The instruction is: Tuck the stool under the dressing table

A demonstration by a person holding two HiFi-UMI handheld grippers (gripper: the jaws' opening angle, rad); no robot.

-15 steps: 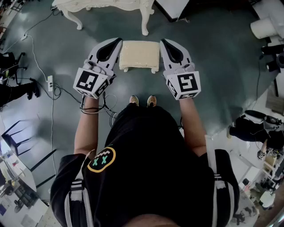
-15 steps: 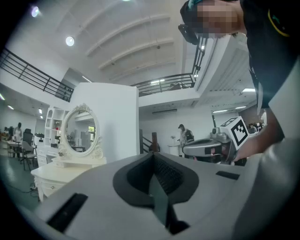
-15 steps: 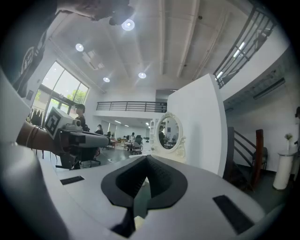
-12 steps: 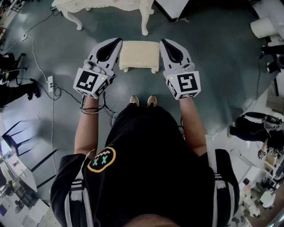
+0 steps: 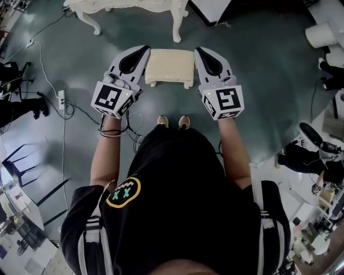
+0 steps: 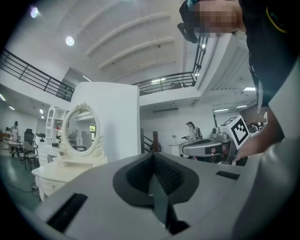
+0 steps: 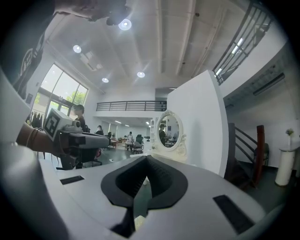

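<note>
Grey floor bears a cream stool before the dressing table, both hand-held grippers closed, empty.

Cream padded stool upright, near but outside white dressing table

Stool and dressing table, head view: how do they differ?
The stool is small, plain and fully in view; the dressing table is larger, carved, and cut off by the top edge. The stool's legs are short; the dressing table's are long and curved. Both are cream and stand upright, apart from each other.
</note>
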